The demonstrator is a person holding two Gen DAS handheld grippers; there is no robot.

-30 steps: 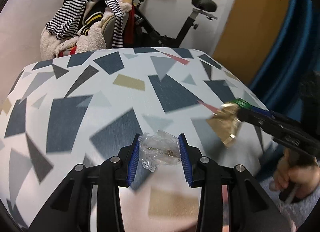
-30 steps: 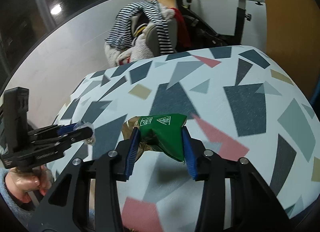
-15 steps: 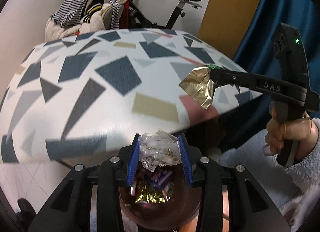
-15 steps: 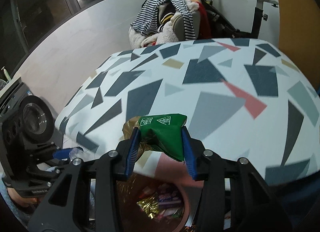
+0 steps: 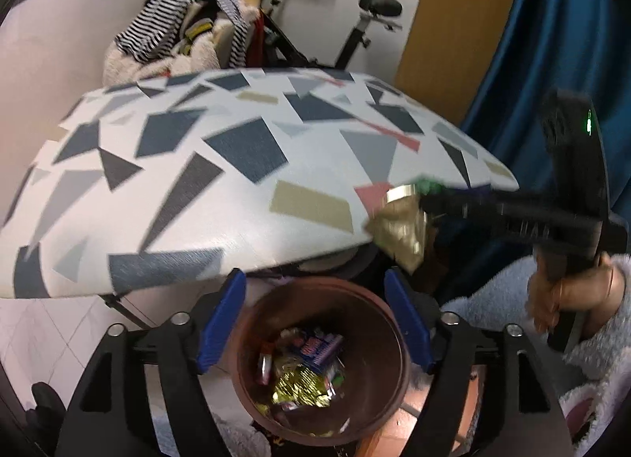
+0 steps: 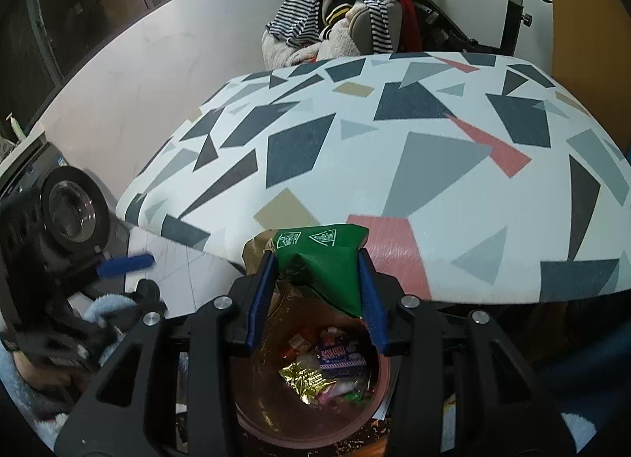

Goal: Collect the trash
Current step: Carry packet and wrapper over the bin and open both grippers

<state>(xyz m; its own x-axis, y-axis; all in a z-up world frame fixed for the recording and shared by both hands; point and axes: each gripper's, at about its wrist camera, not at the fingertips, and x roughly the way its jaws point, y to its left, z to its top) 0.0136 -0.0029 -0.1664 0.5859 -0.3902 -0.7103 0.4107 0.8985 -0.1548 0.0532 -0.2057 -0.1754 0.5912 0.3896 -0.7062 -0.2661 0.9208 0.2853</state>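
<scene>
1. Left claw (image 5: 313, 317) has its 2 blue pads spread apart with nothing between them, hanging right over the brown bin (image 5: 378, 413).
2. Right claw (image 6: 317, 293) is clamped on a green wrapper (image 6: 321, 260) with gold foil inside, sitting above that same bin (image 6: 380, 405) just off the desk (image 6: 394, 149) edge.
3. Bin's got wrappers (image 5: 305, 374) piled at the bottom: gold foil, a blue pack, some red bits.

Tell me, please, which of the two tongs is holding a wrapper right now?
The right tongs, shut on the green wrapper above the brown bin; the left tongs are open with nothing between them.
</scene>
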